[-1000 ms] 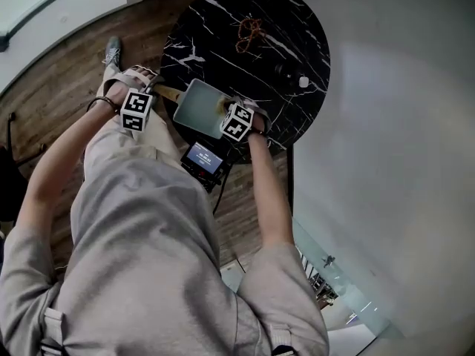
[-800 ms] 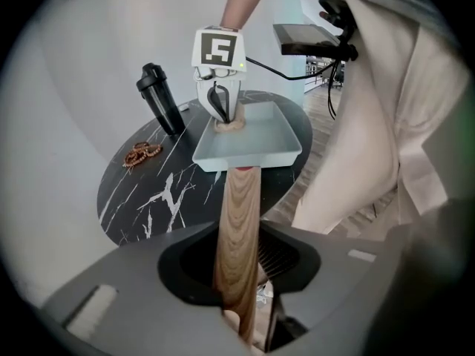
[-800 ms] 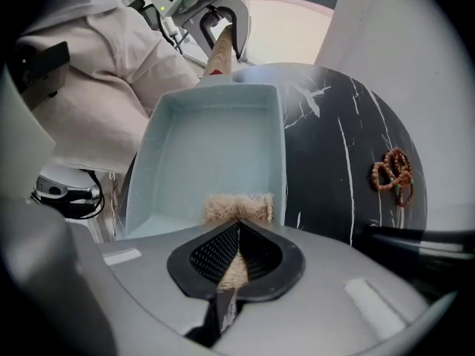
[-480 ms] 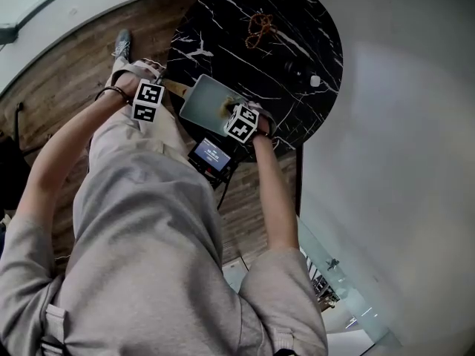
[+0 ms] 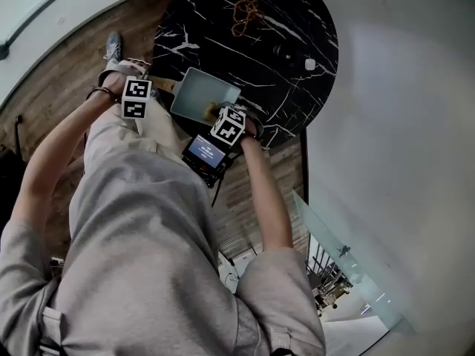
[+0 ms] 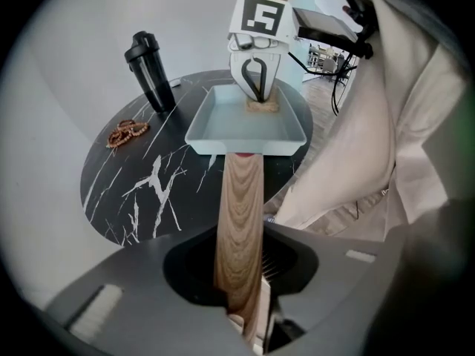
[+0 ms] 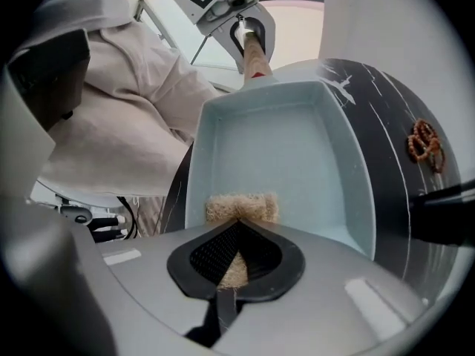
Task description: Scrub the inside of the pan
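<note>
A pale blue square pan (image 5: 194, 89) (image 6: 239, 123) (image 7: 286, 150) rests at the near edge of a round black marble table (image 5: 252, 43). Its wooden handle (image 6: 239, 213) (image 7: 256, 59) runs between the jaws of my left gripper (image 5: 141, 87) (image 6: 239, 277) (image 7: 249, 22), which have just been closing and now clamp it. My right gripper (image 5: 223, 117) (image 6: 256, 89) (image 7: 236, 254) is shut on a tan sponge (image 7: 239, 208) (image 6: 261, 107), which presses on the pan's floor by the near wall.
A black bottle (image 6: 152, 71) (image 5: 293, 53) stands at the table's far side, and a brown beaded string (image 6: 128, 132) (image 7: 424, 145) (image 5: 243, 15) lies near it. A small screen device (image 5: 206, 153) hangs at the person's waist, just below the pan.
My right gripper slid the sponge across the pan floor toward its near wall. The left gripper stayed on the handle.
</note>
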`<state>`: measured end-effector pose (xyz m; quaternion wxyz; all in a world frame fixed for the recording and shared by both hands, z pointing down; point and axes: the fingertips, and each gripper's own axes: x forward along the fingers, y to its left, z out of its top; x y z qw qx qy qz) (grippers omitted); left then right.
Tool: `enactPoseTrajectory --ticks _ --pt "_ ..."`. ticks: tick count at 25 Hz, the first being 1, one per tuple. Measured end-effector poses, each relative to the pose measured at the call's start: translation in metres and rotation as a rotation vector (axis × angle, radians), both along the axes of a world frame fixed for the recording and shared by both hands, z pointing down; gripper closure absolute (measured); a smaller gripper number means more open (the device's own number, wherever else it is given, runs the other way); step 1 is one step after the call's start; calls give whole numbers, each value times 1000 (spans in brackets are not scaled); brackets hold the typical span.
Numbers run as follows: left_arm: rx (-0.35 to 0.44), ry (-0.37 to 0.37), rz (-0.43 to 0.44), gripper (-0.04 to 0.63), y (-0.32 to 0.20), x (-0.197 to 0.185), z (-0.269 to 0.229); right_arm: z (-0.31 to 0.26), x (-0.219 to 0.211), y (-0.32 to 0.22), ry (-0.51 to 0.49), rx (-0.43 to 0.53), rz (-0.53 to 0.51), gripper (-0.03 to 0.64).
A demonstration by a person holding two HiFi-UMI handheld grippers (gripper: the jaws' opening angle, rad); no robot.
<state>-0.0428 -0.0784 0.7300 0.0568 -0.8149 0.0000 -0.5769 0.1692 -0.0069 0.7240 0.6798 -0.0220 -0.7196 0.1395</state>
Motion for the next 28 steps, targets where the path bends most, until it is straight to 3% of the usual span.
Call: enactPoseTrajectory --ticks 6,13,22,28 --pt "-16 -12 -1 508 2 0 1 0 -6 1 -63 -54 86 597" --pt "-21 -22 2 509 0 -1 3 1 -15 -1 -74 -56 59 597" --pt "-48 -40 -6 511 3 -2 4 0 -105 -12 -288 -58 165 598" --pt "-68 -52 -29 512 8 -7 6 0 -121 -12 -297 -71 152 598"
